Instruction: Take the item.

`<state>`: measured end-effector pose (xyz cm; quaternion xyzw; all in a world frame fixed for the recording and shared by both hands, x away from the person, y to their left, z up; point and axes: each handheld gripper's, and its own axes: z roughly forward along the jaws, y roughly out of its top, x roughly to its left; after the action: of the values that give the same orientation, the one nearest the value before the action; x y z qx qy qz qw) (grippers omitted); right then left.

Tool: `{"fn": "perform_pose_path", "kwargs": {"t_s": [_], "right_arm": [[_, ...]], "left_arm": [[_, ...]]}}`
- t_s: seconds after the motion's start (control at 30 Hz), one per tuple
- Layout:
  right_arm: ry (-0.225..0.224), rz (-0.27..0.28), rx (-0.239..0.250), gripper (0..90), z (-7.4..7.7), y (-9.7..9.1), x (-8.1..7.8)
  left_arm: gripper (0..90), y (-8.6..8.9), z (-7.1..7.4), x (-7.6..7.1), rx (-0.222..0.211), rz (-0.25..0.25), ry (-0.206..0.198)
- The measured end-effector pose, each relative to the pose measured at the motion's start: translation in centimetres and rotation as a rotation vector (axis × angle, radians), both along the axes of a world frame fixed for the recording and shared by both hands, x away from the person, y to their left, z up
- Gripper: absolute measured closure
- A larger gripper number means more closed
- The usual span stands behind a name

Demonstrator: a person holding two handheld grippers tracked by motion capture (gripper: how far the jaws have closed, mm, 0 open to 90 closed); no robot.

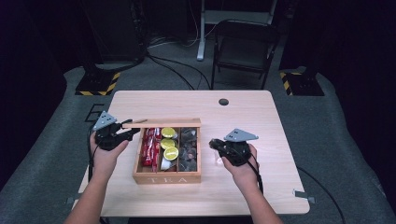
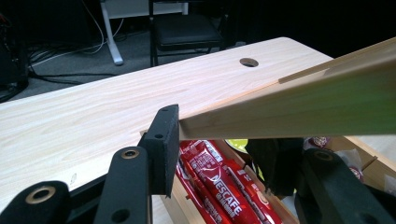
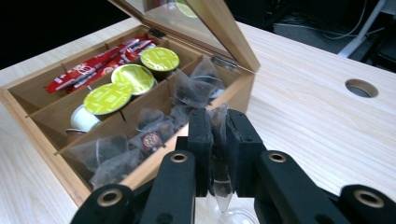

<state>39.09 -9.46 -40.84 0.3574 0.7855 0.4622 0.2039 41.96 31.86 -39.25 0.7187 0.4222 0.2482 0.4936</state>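
Right gripper view: right gripper [image 3: 218,154], jaws clamped on a translucent mesh tea bag [image 3: 220,140], its tip cut off below, just beside wooden tea box [image 3: 42,135] w/ divided compartments. Left gripper [image 2: 219,149] jaws pinch the lid [image 2: 299,102] edge, holding it up. Surface [image 1: 243,112] bare beyond the box.

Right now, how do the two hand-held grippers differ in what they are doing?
The left hand-held gripper clamps the edge of the wooden lid, propping it open; the right hand-held gripper pinches a small tea bag. The left sits at the tea box's back corner; the right is beside the box, over the table. Both are shut on something.
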Motion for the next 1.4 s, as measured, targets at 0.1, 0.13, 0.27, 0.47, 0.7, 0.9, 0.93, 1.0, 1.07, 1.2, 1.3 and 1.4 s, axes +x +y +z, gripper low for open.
{"fn": "perform_pose_path", "kwargs": {"t_s": [0.1,0.13,0.27,0.47,0.7,0.9,0.93,1.0,1.07,1.2,1.3,1.4], "right_arm": [[0.004,-0.016,-0.005,81.3,-0.2,-0.5,0.0],[0.009,-0.027,-0.006,81.3,-0.2,-0.7,0.0],[0.005,-0.037,-0.007,81.3,-0.5,-1.2,0.1],[0.018,-0.059,-0.011,81.2,-0.9,-1.8,0.4],[0.031,-0.068,-0.029,81.2,-1.6,-2.0,0.8],[0.047,-0.078,-0.040,81.1,-2.3,-1.8,1.0],[0.043,-0.075,-0.044,81.1,-2.4,-1.8,1.0],[0.048,-0.079,-0.045,81.1,-2.6,-1.7,1.1],[0.055,-0.079,-0.054,81.1,-2.8,-1.7,1.2],[0.060,-0.084,-0.055,80.9,-3.1,-1.6,1.4],[0.070,-0.086,-0.056,80.3,-3.3,-1.6,1.5],[0.071,-0.090,-0.061,77.3,-3.5,-1.5,1.5]], "left_arm": [[53.9,0.0,0.0,0.0,-0.002,0.000,0.000],[53.8,0.0,0.0,0.0,-0.004,0.002,-0.002],[53.8,0.0,0.0,0.0,-0.006,0.000,0.000],[53.8,0.0,0.0,0.0,-0.007,0.000,0.001],[53.8,0.0,-0.1,0.0,-0.005,-0.001,0.003],[53.7,0.0,-0.1,0.0,-0.006,0.000,0.006],[53.7,0.0,-0.1,0.0,-0.006,0.000,0.006],[53.7,0.0,-0.1,0.0,-0.006,0.000,0.005],[53.7,0.0,-0.1,0.1,-0.006,0.000,0.004],[53.7,0.0,-0.1,0.0,-0.005,0.000,0.005],[53.7,0.0,-0.1,0.0,-0.004,-0.002,0.006],[53.7,0.0,-0.1,0.0,-0.006,-0.001,0.006]]}}
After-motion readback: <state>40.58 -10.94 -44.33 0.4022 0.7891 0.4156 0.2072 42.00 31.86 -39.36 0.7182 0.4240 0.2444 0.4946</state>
